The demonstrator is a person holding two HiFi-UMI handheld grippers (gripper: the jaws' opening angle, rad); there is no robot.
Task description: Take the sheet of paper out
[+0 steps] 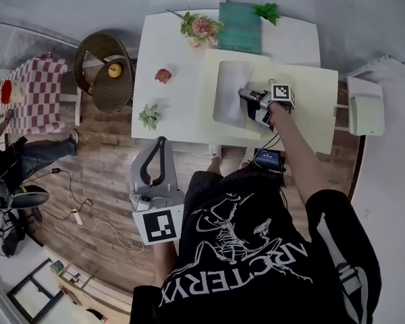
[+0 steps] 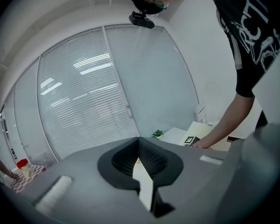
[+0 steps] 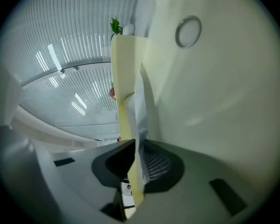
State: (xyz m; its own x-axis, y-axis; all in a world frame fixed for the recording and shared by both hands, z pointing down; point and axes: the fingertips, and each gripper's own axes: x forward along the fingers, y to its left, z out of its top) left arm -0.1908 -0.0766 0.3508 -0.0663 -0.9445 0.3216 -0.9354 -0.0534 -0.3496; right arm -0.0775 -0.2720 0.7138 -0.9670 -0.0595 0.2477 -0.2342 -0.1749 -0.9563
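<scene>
Paper (image 1: pixel 229 93) and folder (image 1: pixel 310 106) on white table (image 1: pixel 169 106) pinched by right claw (image 1: pixel 245 97); left claw (image 1: pixel 160 144) closed.

Left of the right gripper (image 1: pixel 245 96), a red dried flower (image 1: pixel 163 75) and a small green plant (image 1: pixel 149 115) lie on the white surface (image 1: pixel 182 106). Beyond the gripper sit a pink bouquet (image 1: pixel 200 27) and a teal book (image 1: pixel 239 28). Farther left, a wicker chair (image 1: pixel 106 73) holds a yellow ball (image 1: pixel 115 71).
</scene>
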